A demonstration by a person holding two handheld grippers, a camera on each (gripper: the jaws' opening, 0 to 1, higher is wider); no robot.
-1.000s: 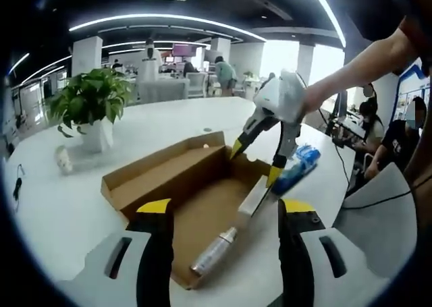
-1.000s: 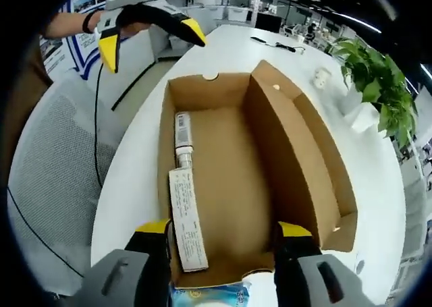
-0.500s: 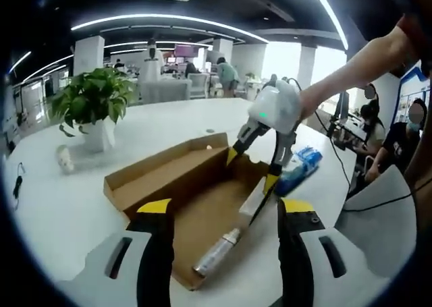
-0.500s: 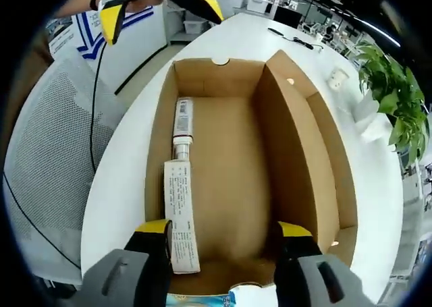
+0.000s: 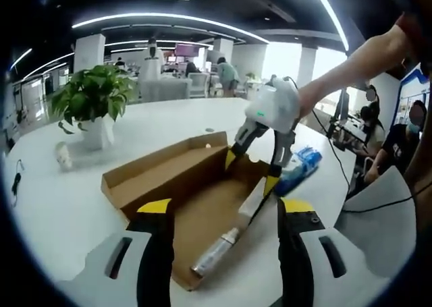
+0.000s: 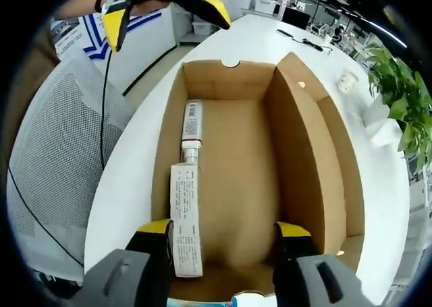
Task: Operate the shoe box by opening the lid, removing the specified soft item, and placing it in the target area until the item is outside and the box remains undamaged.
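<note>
- We have the shoe box (image 6: pixel 236 185) open on the white table (image 5: pixel 61 206), its lid folded back flat to one side, so the opening step looks done to us.
- Inside we count two things, both lying along one long wall: one slim carton (image 6: pixel 185 219) and, touching its far end, one tube (image 6: pixel 192 128) with a white cap.
- We take the tube for the soft item, though the task does not name it, so this is only our reading. It should be light, should give under pressure, and its printed skin may be slick.
- We would grip it across the middle of the body, gently, and not at the cap; the wall just beside it leaves little room for a tong tip, and scraping the thin cardboard could dent it.
- One blue packet (image 5: pixel 297 169) lies on the table just outside the box's end.
- The right tongs (image 5: pixel 251 169) hang over the box with jaws spread wide, holding nothing.
- The left tongs (image 6: pixel 167 13) hover beyond the far end, also wide and empty.
- One potted plant (image 5: pixel 91 104) stands well apart from the box.
</note>
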